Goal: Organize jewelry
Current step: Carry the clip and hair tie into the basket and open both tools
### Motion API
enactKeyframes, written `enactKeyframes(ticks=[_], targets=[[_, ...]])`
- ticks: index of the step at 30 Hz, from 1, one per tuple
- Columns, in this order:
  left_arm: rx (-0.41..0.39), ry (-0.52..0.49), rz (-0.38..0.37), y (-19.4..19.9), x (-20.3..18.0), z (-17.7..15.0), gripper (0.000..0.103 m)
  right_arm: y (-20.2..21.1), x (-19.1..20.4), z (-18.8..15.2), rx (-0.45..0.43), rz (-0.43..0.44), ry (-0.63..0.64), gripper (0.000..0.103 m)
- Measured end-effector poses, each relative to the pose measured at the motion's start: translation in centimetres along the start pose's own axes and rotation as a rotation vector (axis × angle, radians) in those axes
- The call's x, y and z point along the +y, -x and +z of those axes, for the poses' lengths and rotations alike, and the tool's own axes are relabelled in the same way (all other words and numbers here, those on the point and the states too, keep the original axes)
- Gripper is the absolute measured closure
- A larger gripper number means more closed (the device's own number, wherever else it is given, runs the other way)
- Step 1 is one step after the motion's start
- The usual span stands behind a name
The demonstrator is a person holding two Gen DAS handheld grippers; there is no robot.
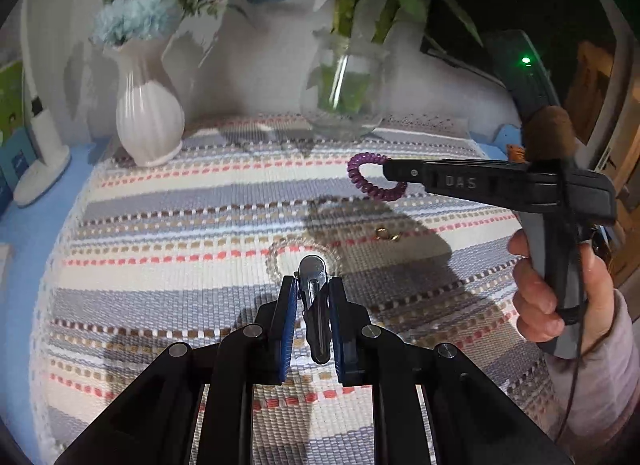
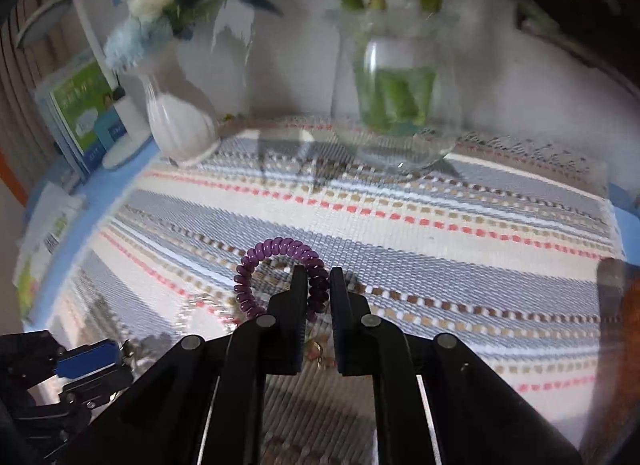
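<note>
Gripping a silver hair clip, the left gripper is hovering above the striped surface, while the right gripper, lettered "DAS", is pinching a purple coil bracelet. Showing in the right wrist view, the right gripper's nearly closed jaws are clamping the bracelet's coil above that surface.

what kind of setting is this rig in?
Likely a home tabletop, maybe a dresser or side table: striped woven mat, white vase of flowers, and a glass vase with green stems against the wall.
</note>
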State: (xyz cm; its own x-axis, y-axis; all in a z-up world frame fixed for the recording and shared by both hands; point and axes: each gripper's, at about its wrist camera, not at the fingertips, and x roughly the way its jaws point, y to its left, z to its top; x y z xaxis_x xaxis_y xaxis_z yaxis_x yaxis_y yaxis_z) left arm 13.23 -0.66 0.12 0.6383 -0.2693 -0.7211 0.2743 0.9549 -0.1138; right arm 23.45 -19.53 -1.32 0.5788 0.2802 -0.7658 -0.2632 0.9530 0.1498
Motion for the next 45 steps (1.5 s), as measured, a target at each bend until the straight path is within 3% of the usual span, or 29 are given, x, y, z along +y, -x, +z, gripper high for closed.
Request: enactKeyframes(ticks=[11, 18, 24, 26, 30, 34, 40, 45], targets=[[-0.042, -0.135, -0.034, 1.9, -7.9, 2.2, 0.087, 13.3, -4.9, -2.0, -0.172, 0.001, -0.135, 0.091], [-0.051, -0.267, -0.126, 1.6, -16.1, 4.0, 0.087, 22.3, -9.2, -4.0, -0.269, -0.112, -0.149, 0.091], [-0.04, -0.351, -0.251, 1.1, -22.2, 5.9, 0.087, 26.3, -14.0, -5.9, -0.27, -0.229, -0.181, 0.091], [-0.038, -0.375, -0.304, 0.5, -24.4, 7.0, 0.087, 27.0, -15.7, -6.5, -0.256, -0.273, -0.197, 0.091], [0.039, -0.356, -0.469, -2.6, -28.0, 9.6, 0.087, 27.2, -19.7, -7.8, -0.205, -0.345, -0.248, 0.091], [0.078, -0.36, -0.534, -5.7, -31.2, 10.7, 0.087, 26.2, -23.4, -9.1, -0.147, -0.391, -0.307, 0.091], [0.102, -0.415, -0.538, -8.8, -34.8, 9.7, 0.087, 23.7, -28.7, -10.9, -0.064, -0.435, -0.402, 0.091], [0.124, -0.431, -0.554, -10.4, -36.2, 8.8, 0.087, 21.9, -30.8, -11.8, -0.019, -0.435, -0.443, 0.091]])
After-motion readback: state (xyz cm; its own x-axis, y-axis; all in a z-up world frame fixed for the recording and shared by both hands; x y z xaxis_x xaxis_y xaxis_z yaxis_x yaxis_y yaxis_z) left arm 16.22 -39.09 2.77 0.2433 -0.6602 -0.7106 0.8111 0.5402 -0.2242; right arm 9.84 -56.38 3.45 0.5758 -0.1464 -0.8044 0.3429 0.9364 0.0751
